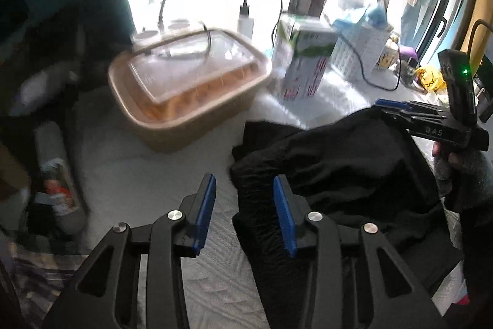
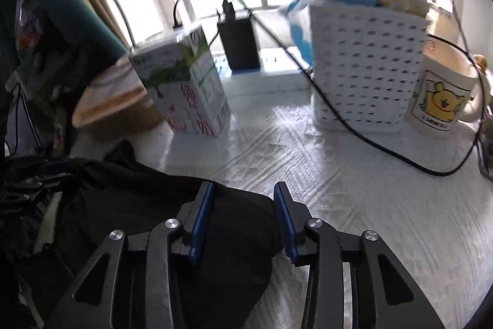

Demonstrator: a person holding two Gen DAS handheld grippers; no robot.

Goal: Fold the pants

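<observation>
Black pants (image 1: 339, 168) lie crumpled on the white quilted cover (image 1: 129, 174), bunched toward the right. My left gripper (image 1: 245, 213) is open at their left edge; the gathered waistband reaches between the jaws near the right pad, and neither pad presses on it. In the right wrist view my right gripper (image 2: 243, 216) stands half apart over the pants (image 2: 123, 205). Dark cloth fills the gap between its blue pads, and I see no clear pinch. A hand (image 1: 446, 156) holds the right gripper (image 1: 380, 108) at the pants' far right corner. The left gripper (image 2: 52, 171) shows at the far left edge.
A tan basket (image 1: 191, 100) with a clear lid stands behind the pants, with a milk carton (image 2: 188, 88) beside it. Farther right are a white perforated basket (image 2: 366, 67) and a cartoon mug (image 2: 440, 94). A black cable (image 2: 369, 144) trails over the cover (image 2: 369, 221).
</observation>
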